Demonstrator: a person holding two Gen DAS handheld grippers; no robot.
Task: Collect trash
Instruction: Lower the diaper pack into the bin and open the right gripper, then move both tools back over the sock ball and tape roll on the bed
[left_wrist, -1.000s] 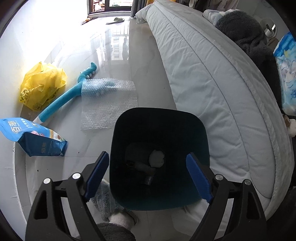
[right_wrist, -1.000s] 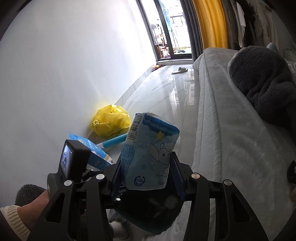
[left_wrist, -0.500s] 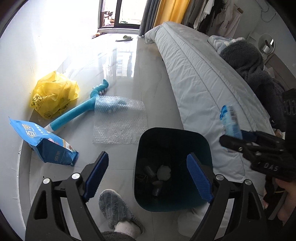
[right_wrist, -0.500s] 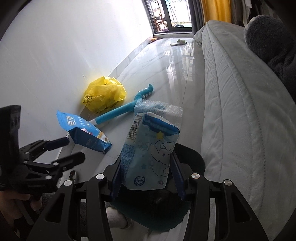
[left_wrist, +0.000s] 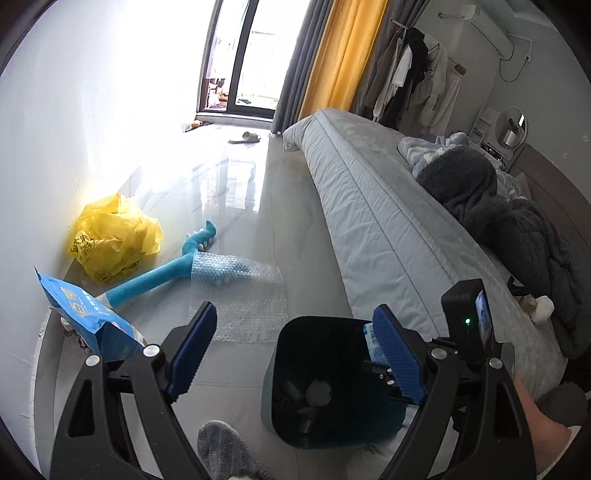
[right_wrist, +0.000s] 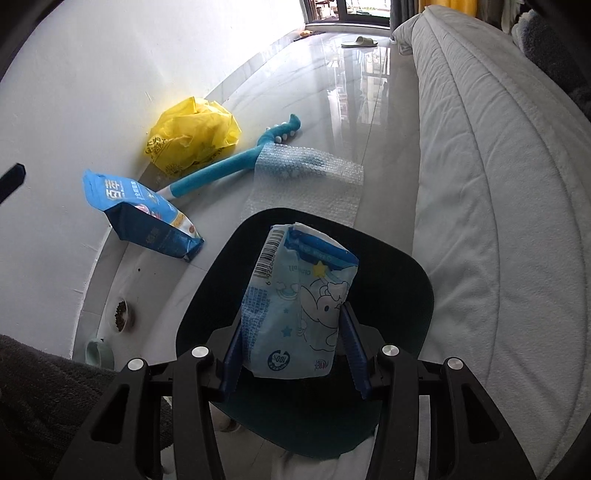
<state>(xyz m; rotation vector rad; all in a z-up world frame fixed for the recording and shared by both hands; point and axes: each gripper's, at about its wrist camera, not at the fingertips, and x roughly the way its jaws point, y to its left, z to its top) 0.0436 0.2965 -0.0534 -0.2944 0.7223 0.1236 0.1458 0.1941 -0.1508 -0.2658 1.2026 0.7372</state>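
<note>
right gripper (right_wrist: 291, 347): pinching the pale blue packet (right_wrist: 295, 306) between both pads; a second ago it was up at bed height, now it has come down and tilts steeply over the bin (right_wrist: 399, 280)
packet: over the bin mouth — in the left view its top edge shows just inside the bin rim, not yet let go
left gripper (left_wrist: 295, 354): spread wide, nothing between the pads; has lifted off from right above the bin, so more of the room shows
bin: on the floor beside the bed (right_wrist: 480, 184), already holds a few scraps
meaning: packet is about ready to drop — release looks like the next move
left over: yellow bag (left_wrist: 114, 236), blue pouch (left_wrist: 85, 314), bubble wrap (left_wrist: 243, 291) and blue stick (left_wrist: 162, 273) lie on the floor by the wall
</note>
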